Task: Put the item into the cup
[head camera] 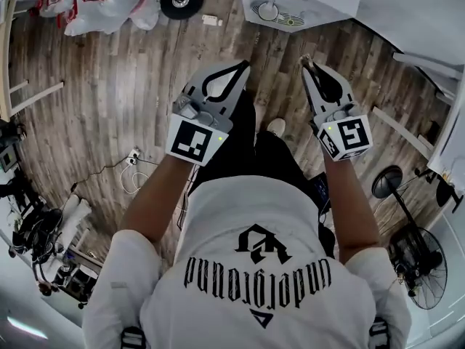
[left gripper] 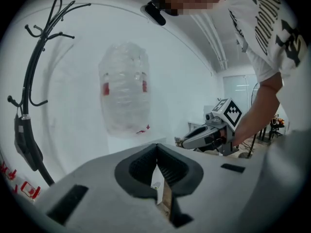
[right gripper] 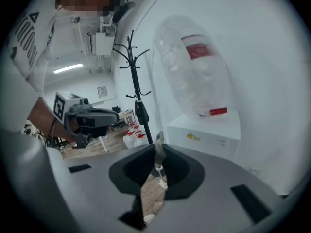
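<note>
1. Gripping the item, the right hand-held gripper has its jaws pinched on it. The item is slim. Its grey-brown end pokes just past the tips, and a pale, clear part runs back along the slit between the jaws.
2. The left hand-held gripper has its jaws drawn together tip to tip. They close on a thin white slip with a small dark print, which stands edge-on in the slit just behind the tips.
3. The two hand-held grippers are held side by side, apart from each other, over a wooden floor. Both point away from the person.
4. Ahead of the right hand-held gripper and above its tips, a clear crinkled plastic bag with a red label stands on a white box. The bag is packed with clear, glinting stuff, but what it is cannot be made out.
5. To the left of the right hand-held gripper's tips stands a black coat stand with a dark bag hanging from it.
6. Near the foot of that stand, ahead and to the left of the left hand-held gripper, white bags with red trim lie on the floor. What they contain cannot be seen.
</note>
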Available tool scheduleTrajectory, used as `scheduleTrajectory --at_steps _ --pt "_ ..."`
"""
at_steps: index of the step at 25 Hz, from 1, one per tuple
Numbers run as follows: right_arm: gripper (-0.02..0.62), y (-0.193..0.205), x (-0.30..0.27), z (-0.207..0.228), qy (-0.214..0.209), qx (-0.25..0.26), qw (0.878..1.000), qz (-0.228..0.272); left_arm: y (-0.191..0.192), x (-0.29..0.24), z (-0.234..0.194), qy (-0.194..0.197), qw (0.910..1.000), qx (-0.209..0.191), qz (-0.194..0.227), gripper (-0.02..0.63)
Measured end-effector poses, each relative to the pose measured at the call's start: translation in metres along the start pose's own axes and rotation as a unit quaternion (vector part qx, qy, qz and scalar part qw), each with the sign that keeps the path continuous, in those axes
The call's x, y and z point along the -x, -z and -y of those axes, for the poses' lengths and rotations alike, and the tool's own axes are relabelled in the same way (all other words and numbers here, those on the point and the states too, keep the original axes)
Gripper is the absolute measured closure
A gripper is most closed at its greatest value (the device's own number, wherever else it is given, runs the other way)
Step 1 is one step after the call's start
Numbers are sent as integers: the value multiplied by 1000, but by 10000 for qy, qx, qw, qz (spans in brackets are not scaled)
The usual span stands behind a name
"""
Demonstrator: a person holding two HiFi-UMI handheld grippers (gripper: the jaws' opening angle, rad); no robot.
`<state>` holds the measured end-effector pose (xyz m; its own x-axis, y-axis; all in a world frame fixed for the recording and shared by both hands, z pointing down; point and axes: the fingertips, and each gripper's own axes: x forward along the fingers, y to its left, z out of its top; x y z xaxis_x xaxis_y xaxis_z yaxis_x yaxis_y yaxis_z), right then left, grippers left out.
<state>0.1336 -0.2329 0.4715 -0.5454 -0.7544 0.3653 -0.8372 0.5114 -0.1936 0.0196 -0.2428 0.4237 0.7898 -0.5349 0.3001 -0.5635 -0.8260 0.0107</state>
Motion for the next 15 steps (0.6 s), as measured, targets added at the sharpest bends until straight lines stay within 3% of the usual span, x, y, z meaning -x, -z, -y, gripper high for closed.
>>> scheduleTrajectory --at_steps 7,15 --pt "541 70 -86 27 33 -16 9985 -539 74 -40 -41 2 9998 31 -188 598" --pt "538 144 -172 60 350 -243 9939 -1016 156 -85 -81 8 9983 382 -442 597"
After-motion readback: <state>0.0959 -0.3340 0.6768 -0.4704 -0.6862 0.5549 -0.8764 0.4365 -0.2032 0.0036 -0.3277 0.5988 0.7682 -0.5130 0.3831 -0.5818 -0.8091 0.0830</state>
